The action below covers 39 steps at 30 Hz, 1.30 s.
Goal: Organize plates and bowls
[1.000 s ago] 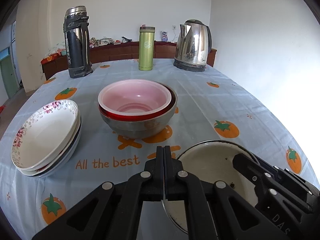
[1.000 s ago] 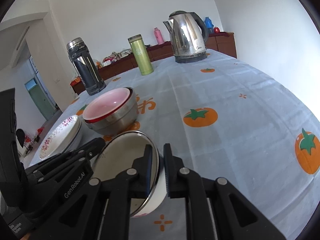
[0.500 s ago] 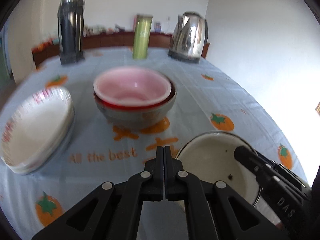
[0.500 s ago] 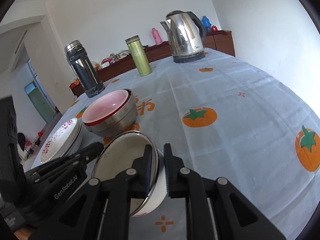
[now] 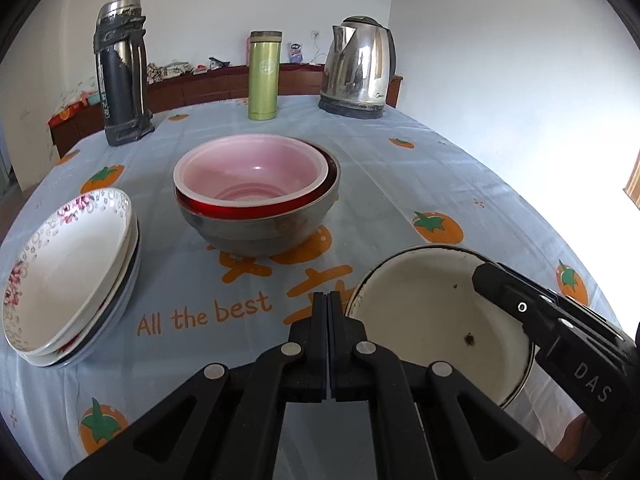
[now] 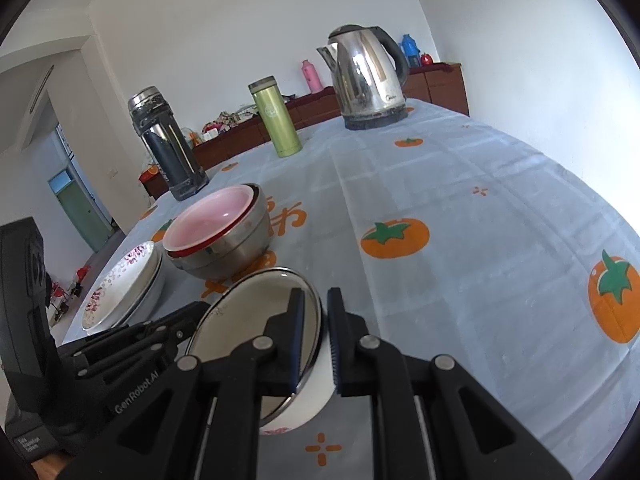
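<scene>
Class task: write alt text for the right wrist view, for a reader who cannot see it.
The right gripper grips the rim of a white enamel bowl on a tomato-print tablecloth. Behind stand nested bowls, stacked plates and a kettle.

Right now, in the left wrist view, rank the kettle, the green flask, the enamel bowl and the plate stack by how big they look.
1. Enamel bowl and plate stack: alike, both near the camera, so unranked.
2. Kettle.
3. Green flask, narrowest, though farthest with the kettle.

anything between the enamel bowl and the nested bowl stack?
Nothing: only bare tablecloth with orange print between the enamel bowl and the bowl stack, clearest in the left wrist view.
</scene>
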Available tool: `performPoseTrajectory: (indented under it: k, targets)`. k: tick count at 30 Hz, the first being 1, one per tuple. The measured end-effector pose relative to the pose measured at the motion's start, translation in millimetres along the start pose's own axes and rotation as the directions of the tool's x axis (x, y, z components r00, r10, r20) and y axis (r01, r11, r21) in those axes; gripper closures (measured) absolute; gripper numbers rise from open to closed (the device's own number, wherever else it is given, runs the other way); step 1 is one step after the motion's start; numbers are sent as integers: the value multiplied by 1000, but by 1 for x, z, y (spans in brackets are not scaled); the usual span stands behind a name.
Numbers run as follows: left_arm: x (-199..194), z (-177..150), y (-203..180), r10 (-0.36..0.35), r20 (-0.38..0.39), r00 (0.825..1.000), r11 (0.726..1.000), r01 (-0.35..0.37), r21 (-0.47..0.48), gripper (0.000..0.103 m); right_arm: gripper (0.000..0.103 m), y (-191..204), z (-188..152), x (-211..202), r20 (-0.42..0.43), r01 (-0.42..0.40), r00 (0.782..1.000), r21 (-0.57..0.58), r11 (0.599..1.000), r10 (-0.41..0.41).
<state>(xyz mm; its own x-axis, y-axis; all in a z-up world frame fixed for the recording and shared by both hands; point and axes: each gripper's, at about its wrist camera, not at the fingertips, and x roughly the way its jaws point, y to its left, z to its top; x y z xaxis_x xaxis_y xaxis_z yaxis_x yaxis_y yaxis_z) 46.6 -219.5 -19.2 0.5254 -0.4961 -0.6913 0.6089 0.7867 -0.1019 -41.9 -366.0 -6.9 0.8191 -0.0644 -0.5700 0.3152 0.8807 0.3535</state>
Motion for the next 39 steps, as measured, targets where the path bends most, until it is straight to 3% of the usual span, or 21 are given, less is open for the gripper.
performPoseTrajectory:
  k: [6, 10, 13, 18, 21, 24, 25, 27, 30, 39]
  targets:
    - [3, 1, 19, -60, -40, 997, 995, 56, -86, 100, 91, 2, -1, -1, 1, 6, 1000, -10, 1000, -6]
    - [11, -4, 21, -90, -83, 992, 993, 83, -89, 91, 91, -2, 0, 2, -11, 2, 1000, 9, 1000, -2]
    - [4, -1, 26, -121, -54, 991, 987, 114, -116, 90, 91, -5, 0, 2, -16, -6, 1000, 22, 1000, 6]
    - [-15, 5, 34, -150, 35, 988, 975, 154, -159, 45, 91, -5, 0, 1, -14, -4, 1000, 8, 1000, 4]
    - [-17, 7, 28, -173, 35, 984, 975, 177, -138, 45, 91, -3, 0, 2, -16, -3, 1000, 2, 1000, 3]
    - [-8, 5, 14, -140, -23, 990, 988, 138, -74, 48, 91, -3, 0, 2, -18, -2, 1000, 1, 1000, 2]
    - [-5, 3, 11, -153, -37, 988, 986, 150, -70, 53, 91, -3, 0, 3, -18, -1, 1000, 1, 1000, 1]
    - [2, -1, 8, -177, -79, 981, 982, 171, -77, 76, 91, -2, 0, 3, -19, 2, 1000, 0, 1000, -2]
    - [6, -4, 7, -166, -99, 981, 984, 158, -81, 87, 91, -1, 0, 5, -24, 3, 1000, -4, 1000, -3]
    - [-4, 1, 10, -131, -62, 989, 988, 125, -87, 92, 91, 3, 1, -1, -8, -34, 999, 17, 999, 34]
